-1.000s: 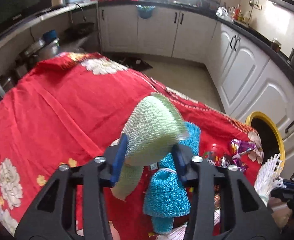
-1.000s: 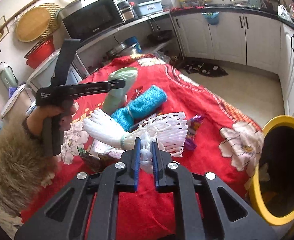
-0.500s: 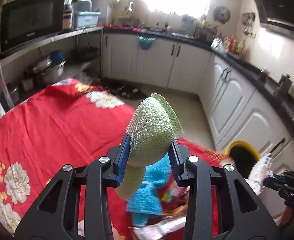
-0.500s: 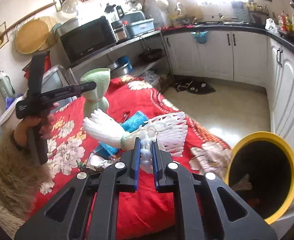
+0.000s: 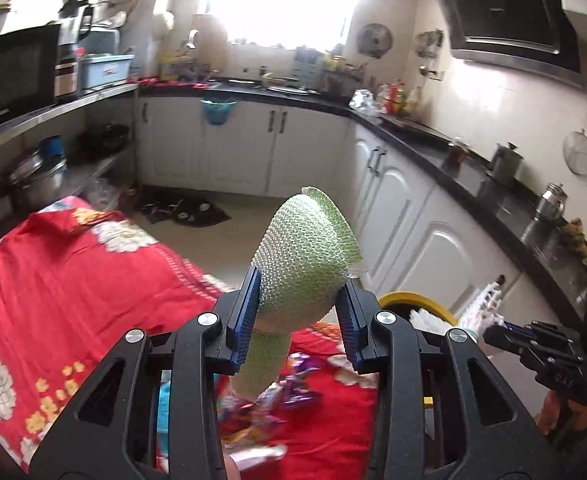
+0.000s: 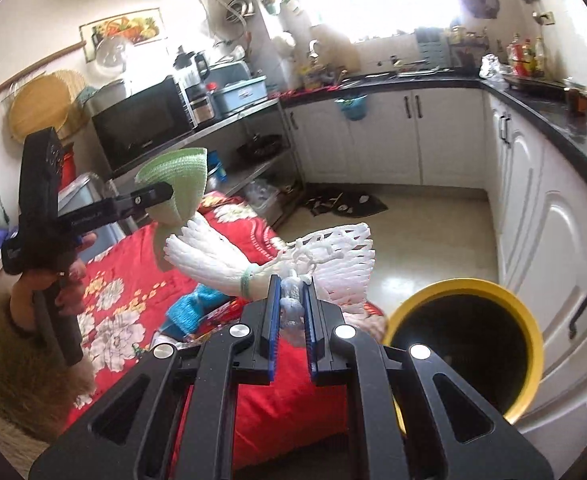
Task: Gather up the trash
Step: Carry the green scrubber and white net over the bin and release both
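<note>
My left gripper [image 5: 299, 312] is shut on a pale green foam net sleeve [image 5: 303, 264], held high above the red cloth table [image 5: 73, 280]; the same green sleeve [image 6: 181, 188] shows at the left of the right wrist view. My right gripper [image 6: 291, 312] is shut on a bundle of white foam net sleeves [image 6: 333, 260] tied with a green band, lifted over the table's corner. The yellow-rimmed black bin [image 6: 465, 340] stands on the floor to the right of the table; its rim [image 5: 409, 300] peeks out behind the left gripper.
A blue foam net [image 6: 197, 306] and several shiny wrappers [image 5: 293, 392] lie on the red cloth. White cabinets [image 6: 553, 220] under a black counter line the back and right. A dark mat [image 6: 345, 204] lies on the tiled floor.
Both grippers have risen with their foam nets and swung toward the bin side. The table has dropped lower in both views and the blue net now lies mostly behind the left gripper.
</note>
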A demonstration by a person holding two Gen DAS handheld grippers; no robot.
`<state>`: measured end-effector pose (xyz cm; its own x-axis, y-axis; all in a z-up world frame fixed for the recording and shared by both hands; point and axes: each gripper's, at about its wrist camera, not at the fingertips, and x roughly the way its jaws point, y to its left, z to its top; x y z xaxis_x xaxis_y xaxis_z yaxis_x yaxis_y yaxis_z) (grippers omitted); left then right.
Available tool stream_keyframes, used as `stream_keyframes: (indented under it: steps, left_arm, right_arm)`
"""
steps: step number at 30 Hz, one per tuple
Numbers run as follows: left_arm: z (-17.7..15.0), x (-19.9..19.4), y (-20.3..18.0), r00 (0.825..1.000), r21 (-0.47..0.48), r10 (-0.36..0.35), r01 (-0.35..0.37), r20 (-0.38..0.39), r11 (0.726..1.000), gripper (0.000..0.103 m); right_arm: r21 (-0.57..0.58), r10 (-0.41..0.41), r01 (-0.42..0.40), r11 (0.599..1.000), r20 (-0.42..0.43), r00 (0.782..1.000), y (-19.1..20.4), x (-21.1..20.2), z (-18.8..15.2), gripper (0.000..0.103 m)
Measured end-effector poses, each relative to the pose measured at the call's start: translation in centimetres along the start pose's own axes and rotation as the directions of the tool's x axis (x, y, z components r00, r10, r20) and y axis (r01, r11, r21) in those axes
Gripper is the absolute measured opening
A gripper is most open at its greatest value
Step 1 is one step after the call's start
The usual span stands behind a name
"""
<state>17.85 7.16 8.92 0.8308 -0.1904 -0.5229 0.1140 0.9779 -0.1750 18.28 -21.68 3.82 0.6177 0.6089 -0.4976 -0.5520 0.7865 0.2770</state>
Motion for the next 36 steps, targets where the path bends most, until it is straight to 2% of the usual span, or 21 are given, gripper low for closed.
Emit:
stream_keyframes:
  steps: [11,19,27,36]
  left_arm:
    - [0.0,2.0,-6.0,0.991,0.036,-0.137,0.137,-0.01,0.99,0.029]
    - [0.0,3.1,-8.9,0.978,0.061,-0.21,0.21,-0.014,0.976,0.029]
    - [-0.3,5.0,-11.3,0.959,0.062,-0.282,0.284,-0.037,0.957,0.029]
    - [-1.0,8.0,-13.1,0.934,0.026,-0.35,0.353,-0.074,0.935,0.03]
  right_arm:
    - [0.061,-0.123,0.119,0.991,0.07,0.99,-3.6,-4.0,0.0,0.011]
    - [0.086,-0.218,0.21,0.974,0.102,0.971,-5.3,-6.0,-0.3,0.011]
    - [0.13,-0.307,0.294,0.947,0.094,0.947,-7.2,-6.9,-1.2,0.011]
    - [0.181,-0.39,0.376,0.909,0.044,0.92,-9.7,-6.6,-2.9,0.011]
